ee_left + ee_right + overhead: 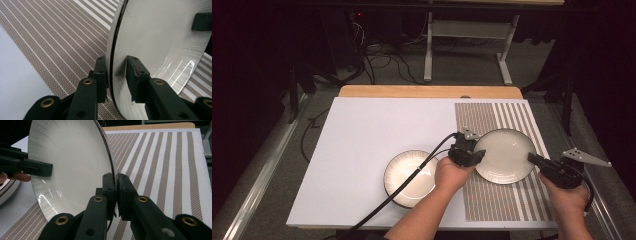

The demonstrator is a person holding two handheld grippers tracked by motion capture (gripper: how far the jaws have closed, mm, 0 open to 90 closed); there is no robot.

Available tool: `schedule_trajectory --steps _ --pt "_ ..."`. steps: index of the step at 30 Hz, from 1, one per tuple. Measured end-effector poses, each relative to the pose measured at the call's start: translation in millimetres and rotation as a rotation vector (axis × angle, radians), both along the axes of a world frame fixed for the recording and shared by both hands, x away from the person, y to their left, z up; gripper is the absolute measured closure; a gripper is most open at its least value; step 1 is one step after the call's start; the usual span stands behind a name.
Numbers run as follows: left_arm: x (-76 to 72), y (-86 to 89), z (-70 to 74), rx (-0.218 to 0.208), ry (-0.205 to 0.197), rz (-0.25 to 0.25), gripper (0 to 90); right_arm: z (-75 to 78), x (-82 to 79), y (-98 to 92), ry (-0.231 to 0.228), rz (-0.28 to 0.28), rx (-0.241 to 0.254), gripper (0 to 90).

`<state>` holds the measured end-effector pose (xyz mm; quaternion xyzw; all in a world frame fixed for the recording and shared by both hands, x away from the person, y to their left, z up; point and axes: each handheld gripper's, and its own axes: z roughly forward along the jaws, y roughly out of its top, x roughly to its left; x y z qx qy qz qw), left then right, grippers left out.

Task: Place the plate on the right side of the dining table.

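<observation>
A white plate with a dark rim (505,155) is over the striped placemat (492,117), held at two sides. My right gripper (116,185) is shut on the plate's right rim (110,157); in the high view it sits at the plate's right edge (532,157). My left gripper (116,67) straddles the opposite rim (112,45), one jaw under it and one over the inner face, with a visible gap at the inner pad. In the high view it is at the plate's left edge (477,152). A second, ribbed plate (410,177) lies on the white board.
The white board (362,130) covers the wooden table, with the striped placemat on its right part. The left gripper's cable (412,175) runs across the ribbed plate. Beyond the table stand a metal frame (467,45) and floor cables.
</observation>
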<state>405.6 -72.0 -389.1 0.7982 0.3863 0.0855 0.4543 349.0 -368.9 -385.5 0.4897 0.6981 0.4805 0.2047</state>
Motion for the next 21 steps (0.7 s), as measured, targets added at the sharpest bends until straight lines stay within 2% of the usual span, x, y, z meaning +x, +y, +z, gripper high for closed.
schedule_trajectory --steps 9,12,16,21 --pt "0.2 -3.3 -1.0 0.036 -0.009 0.001 70.8 -2.5 -0.3 -0.2 0.002 -0.004 -0.006 87.8" --pt "0.3 -3.3 -0.7 0.042 -0.029 0.018 69.9 -3.1 0.4 0.0 0.004 -0.01 -0.003 87.7" --pt "-0.4 3.2 6.0 0.018 -0.054 0.019 57.8 -3.6 1.2 0.4 0.008 -0.022 -0.009 87.6" --pt "-6.7 21.9 10.3 -0.007 -0.089 0.021 50.2 -3.9 2.1 1.0 0.003 -0.031 -0.018 87.5"
